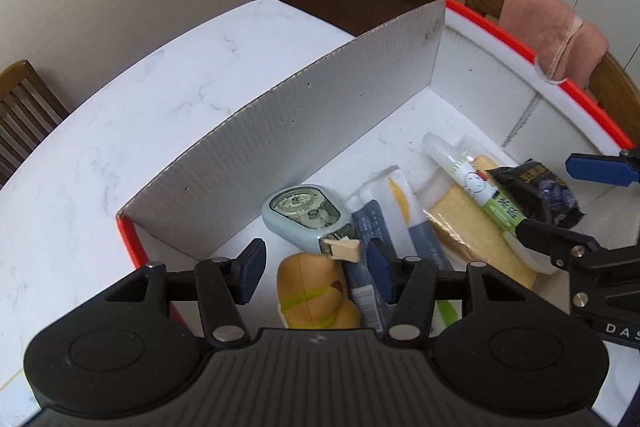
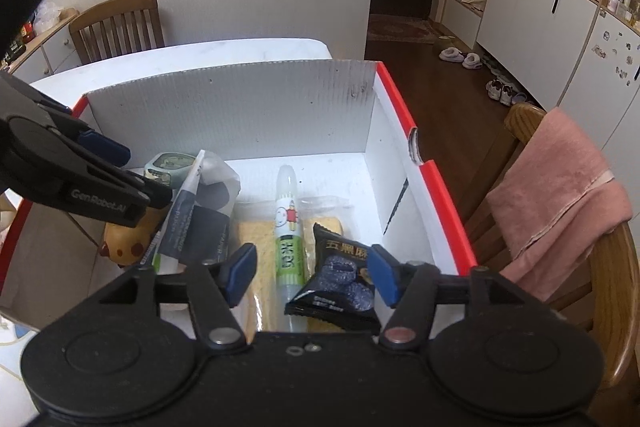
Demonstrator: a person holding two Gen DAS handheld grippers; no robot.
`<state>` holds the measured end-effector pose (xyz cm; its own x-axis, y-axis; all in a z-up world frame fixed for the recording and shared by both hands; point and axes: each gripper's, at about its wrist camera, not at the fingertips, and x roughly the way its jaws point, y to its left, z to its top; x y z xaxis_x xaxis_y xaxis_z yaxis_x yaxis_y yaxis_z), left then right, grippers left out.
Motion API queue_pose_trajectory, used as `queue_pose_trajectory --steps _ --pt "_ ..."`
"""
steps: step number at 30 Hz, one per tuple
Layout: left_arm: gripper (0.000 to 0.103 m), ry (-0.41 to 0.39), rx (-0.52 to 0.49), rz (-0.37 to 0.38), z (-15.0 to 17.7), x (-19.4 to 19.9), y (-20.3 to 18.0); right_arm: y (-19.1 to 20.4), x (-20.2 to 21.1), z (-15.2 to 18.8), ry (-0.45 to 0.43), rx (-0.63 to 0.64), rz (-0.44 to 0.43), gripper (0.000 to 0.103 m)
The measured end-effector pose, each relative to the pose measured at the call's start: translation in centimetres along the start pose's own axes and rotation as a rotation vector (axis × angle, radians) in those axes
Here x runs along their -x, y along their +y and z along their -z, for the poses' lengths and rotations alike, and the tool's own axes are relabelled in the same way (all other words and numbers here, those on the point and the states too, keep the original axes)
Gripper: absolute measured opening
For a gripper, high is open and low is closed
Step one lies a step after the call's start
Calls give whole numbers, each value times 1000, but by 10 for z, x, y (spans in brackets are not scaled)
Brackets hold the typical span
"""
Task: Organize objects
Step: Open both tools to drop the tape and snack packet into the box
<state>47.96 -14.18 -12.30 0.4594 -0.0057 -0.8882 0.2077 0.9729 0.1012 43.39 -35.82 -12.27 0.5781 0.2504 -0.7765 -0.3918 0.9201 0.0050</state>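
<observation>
A white cardboard box with a red rim (image 1: 320, 115) (image 2: 240, 115) stands on the table and holds several items. My left gripper (image 1: 316, 267) is open above a yellow toy (image 1: 312, 291) and the tip of a light blue correction tape (image 1: 304, 219). Its pads touch neither. My right gripper (image 2: 312, 273) is open, and a black snack packet (image 2: 340, 275) lies between its fingers on a white and green pen (image 2: 286, 227) and a yellow sponge (image 2: 256, 239). White and blue packets (image 2: 200, 219) lie between the two groups.
The box sits on a white marble table (image 1: 120, 107). A wooden chair with a pink towel (image 2: 560, 187) stands close to the box's right side, and another chair (image 2: 120, 23) stands at the far side. Shoes lie on the dark floor beyond.
</observation>
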Motion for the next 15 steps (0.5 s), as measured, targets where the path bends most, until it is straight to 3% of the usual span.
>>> queue_pose_trajectory --steps 7,10,15 --pt "55 -54 16 21 10 27 4 4 17 0 -30 11 -12 74" --pt "68 -86 35 36 17 41 9 7 27 -1 -42 14 -20 77" --pt "68 -128 68 49 30 65 17 14 46 -1 -66 14 -31 79"
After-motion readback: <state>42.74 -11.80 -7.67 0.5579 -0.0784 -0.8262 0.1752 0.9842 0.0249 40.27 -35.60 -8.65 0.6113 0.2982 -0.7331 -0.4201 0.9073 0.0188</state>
